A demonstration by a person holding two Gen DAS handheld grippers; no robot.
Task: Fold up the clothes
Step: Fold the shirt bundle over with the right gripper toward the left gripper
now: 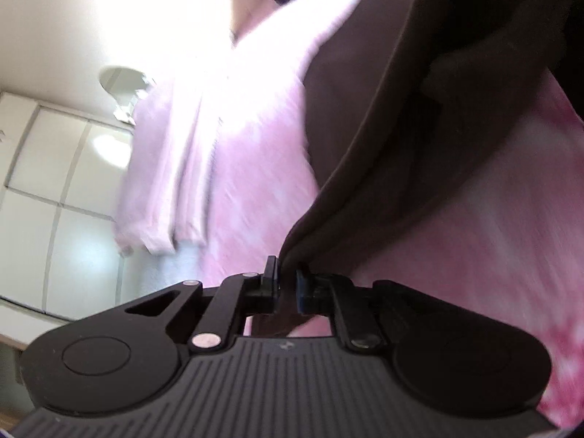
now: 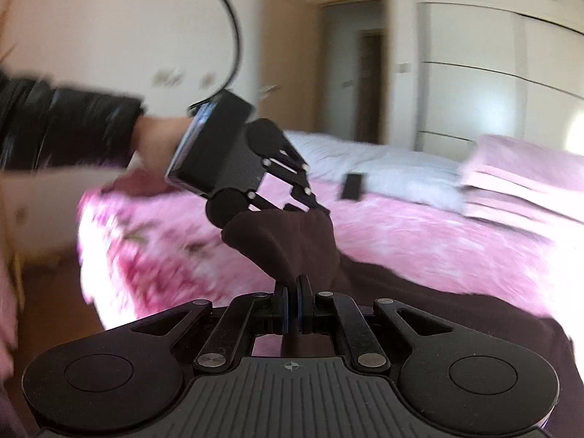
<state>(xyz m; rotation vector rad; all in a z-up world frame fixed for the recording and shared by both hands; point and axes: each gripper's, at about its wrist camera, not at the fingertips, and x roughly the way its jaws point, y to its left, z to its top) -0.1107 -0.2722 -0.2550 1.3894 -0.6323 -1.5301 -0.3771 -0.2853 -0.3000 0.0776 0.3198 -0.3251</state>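
We saw one dark brown garment (image 2: pixel 288 241) hanging between two tongs above the pink bed (image 2: pixel 419 241). The left tongs (image 1: pixel 286 279) were clenched on its edge. The right tongs (image 2: pixel 292 297) pinched another bunched part. One stack of folded pink cloths (image 2: pixel 522 179) lay farther right.

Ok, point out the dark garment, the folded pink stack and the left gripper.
dark garment (image 2: pixel 292 241): right wrist view, bunched fabric above the jaws.
folded pink stack (image 2: pixel 518 179): right wrist view, its side.
left gripper (image 2: pixel 310 206): right wrist view, fingertips.
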